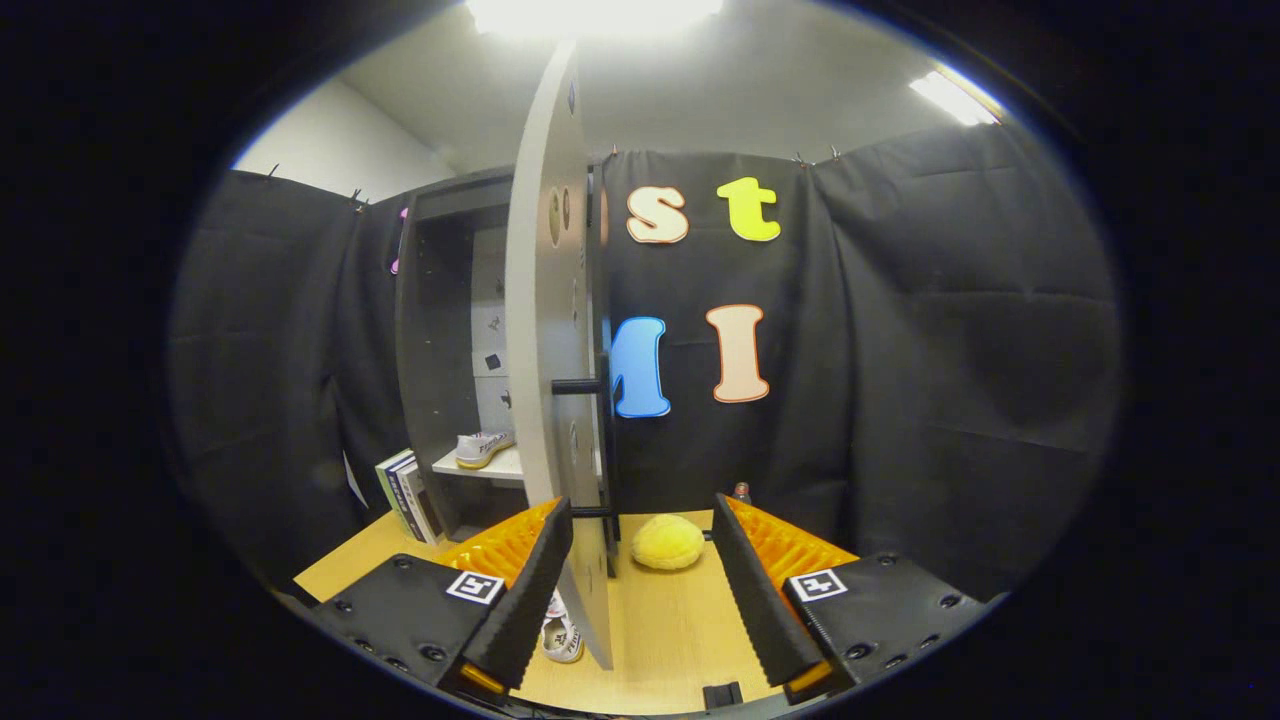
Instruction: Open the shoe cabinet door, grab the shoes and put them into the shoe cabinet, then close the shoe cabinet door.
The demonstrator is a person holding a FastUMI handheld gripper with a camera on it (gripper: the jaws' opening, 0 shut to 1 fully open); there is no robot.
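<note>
Inside, shoe (483,447) on cabinet (440,340) shelf, claw (640,560) open

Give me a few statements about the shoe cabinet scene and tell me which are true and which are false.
1. The tall grey shoe cabinet door stands open, edge-on just ahead of the fingers. True.
2. The gripper is shut on the door. False: its black-padded fingers are spread apart, with the door's lower edge near the left one.
3. A white sneaker sits on a pale shelf inside the cabinet. True.
4. The round yellow plush ball lies inside the cabinet. False: it lies on the light wooden table, beyond the fingers.
5. Upright books stand beside the cabinet. True.
6. No shoe remains on the table. False: a second white sneaker lies by the door's base.
</note>
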